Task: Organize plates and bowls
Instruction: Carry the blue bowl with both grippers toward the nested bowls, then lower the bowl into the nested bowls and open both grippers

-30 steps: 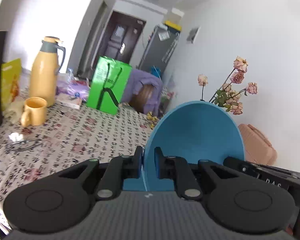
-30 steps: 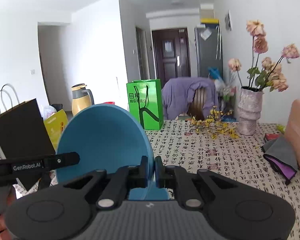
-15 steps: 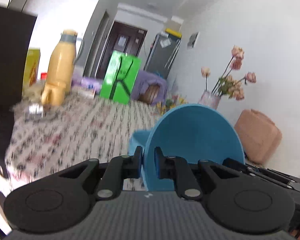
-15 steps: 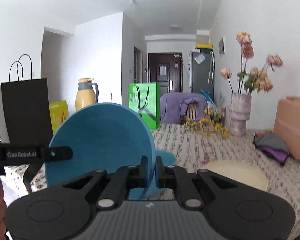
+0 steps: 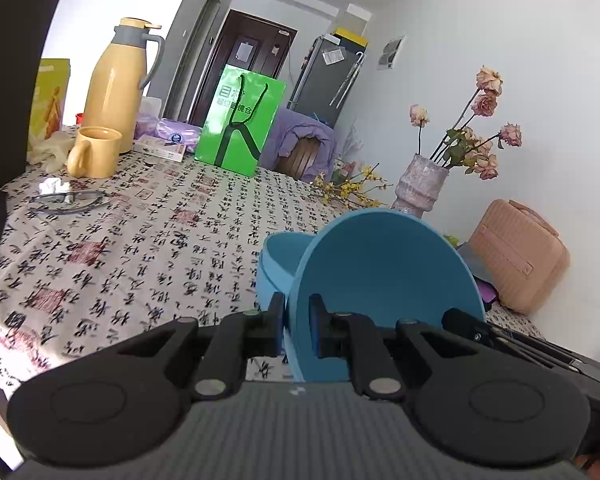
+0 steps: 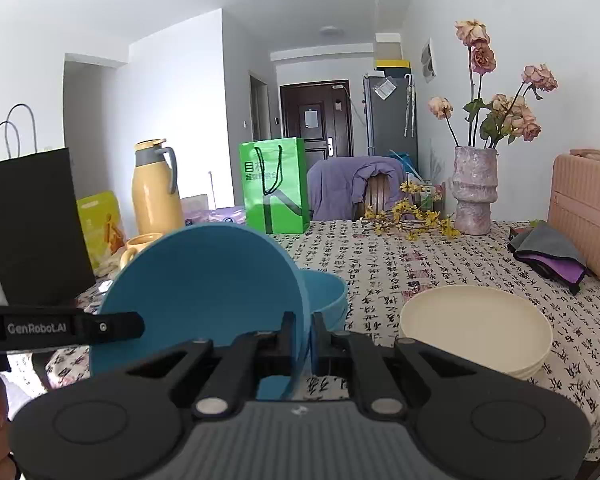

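Observation:
Both grippers hold one blue bowl by its rim, tilted on edge just above the table. My left gripper [image 5: 296, 320] is shut on the bowl [image 5: 384, 280] at its left rim. My right gripper [image 6: 303, 336] is shut on the same bowl [image 6: 204, 292] at its right rim. A second blue bowl [image 5: 278, 256] stands on the table just behind it, also in the right wrist view [image 6: 326, 296]. A stack of cream plates [image 6: 476, 328] sits on the table to the right.
On the patterned tablecloth [image 5: 140, 232] stand a yellow mug [image 5: 94, 152], a yellow thermos [image 5: 118, 80], a green bag [image 5: 240, 120], a black bag [image 6: 32, 224], a flower vase [image 6: 474, 192] and a pink case [image 6: 588, 212]. Folded cloths [image 6: 548, 256] lie by the case.
Both grippers have come down toward the table with the tilted blue bowl. The second blue bowl and the cream plates have come into view close behind and beside it.

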Motion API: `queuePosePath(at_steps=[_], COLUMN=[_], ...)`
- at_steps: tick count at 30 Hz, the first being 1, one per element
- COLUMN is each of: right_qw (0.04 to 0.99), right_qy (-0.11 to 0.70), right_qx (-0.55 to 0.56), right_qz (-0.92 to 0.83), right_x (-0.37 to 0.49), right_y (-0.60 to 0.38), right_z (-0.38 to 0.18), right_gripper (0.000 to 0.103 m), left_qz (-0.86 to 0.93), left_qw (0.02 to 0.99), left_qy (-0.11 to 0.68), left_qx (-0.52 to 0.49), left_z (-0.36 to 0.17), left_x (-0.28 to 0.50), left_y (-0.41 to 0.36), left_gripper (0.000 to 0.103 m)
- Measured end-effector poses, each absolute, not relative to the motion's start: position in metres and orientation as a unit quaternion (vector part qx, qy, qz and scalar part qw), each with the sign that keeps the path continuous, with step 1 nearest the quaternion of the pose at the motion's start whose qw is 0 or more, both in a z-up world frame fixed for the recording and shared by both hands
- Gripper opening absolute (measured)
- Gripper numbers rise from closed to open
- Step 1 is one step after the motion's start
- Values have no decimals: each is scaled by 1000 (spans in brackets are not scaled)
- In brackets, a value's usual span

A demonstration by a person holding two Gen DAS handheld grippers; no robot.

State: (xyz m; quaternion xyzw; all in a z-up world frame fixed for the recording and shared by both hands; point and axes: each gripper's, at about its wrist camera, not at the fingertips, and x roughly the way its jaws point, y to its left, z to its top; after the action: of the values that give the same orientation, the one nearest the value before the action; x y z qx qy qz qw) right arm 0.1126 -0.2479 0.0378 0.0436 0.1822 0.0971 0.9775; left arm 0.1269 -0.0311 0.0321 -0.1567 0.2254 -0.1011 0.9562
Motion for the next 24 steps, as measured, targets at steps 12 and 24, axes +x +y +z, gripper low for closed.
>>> queuePosePath(at_steps=[12, 24], right_qw=[973, 971], right_qy=[201, 211], right_qx=[71, 70], right_qz=[93, 89], right_x=[210, 266], right_y=[-258, -265], right_z=[49, 69], right_gripper=[9, 10], left_qz=[-106, -124], left_qw=[949, 944], left_qy=[244, 247], left_qx=[-169, -180], left_z=[42, 72], left_x=[221, 286], left_y=[-33, -34], left_gripper=[12, 13])
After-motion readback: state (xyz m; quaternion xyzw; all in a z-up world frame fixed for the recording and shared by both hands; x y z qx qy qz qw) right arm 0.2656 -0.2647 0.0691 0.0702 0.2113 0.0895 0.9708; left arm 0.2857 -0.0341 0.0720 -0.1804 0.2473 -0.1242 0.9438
